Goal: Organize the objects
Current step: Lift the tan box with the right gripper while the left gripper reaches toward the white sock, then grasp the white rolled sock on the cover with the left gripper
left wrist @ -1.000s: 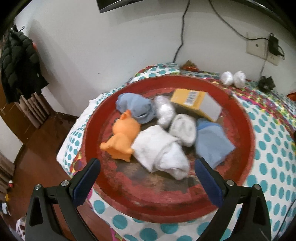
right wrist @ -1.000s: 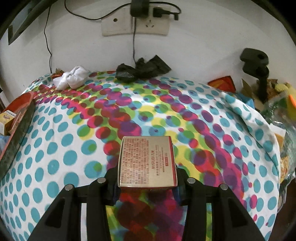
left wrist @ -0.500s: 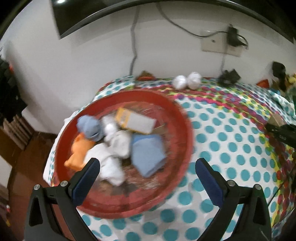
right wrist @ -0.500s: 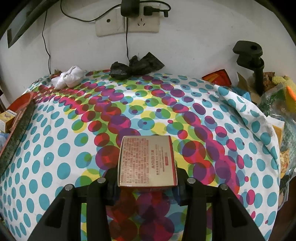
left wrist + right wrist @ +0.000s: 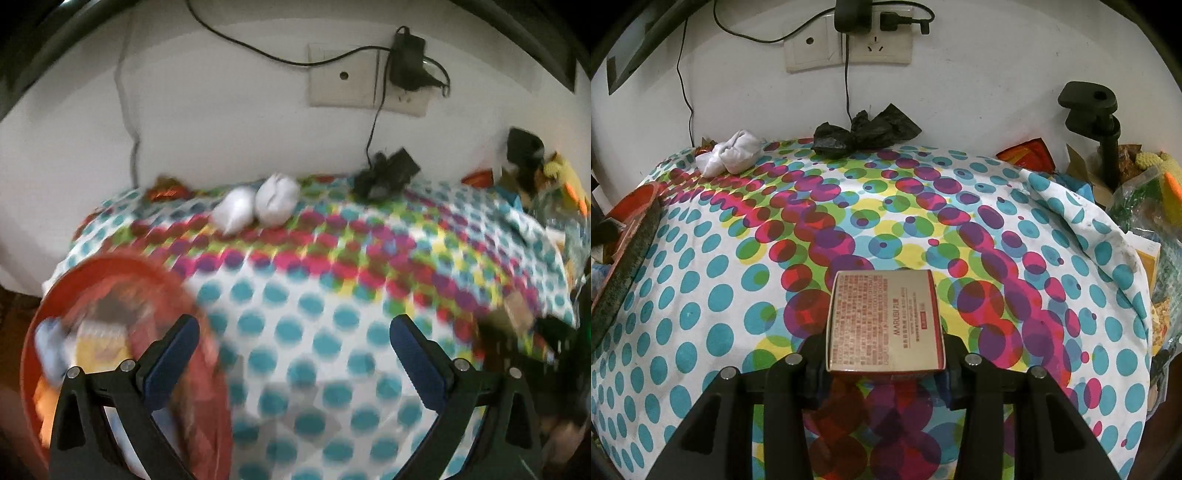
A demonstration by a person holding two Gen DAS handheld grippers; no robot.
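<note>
The right gripper (image 5: pixel 884 363) is clamping its fingers on the gold box (image 5: pixel 884 321), which is sitting between them above the dotted cloth (image 5: pixel 701 295). The left gripper (image 5: pixel 293 354) is holding its fingers (image 5: pixel 173 354) wide apart and empty; the red tray (image 5: pixel 110 269) of blurred items is lying beside its left finger.

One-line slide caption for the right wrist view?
Right gripper clamps a tan printed box above the polka-dot cloth; white socks lie near the wall.
</note>
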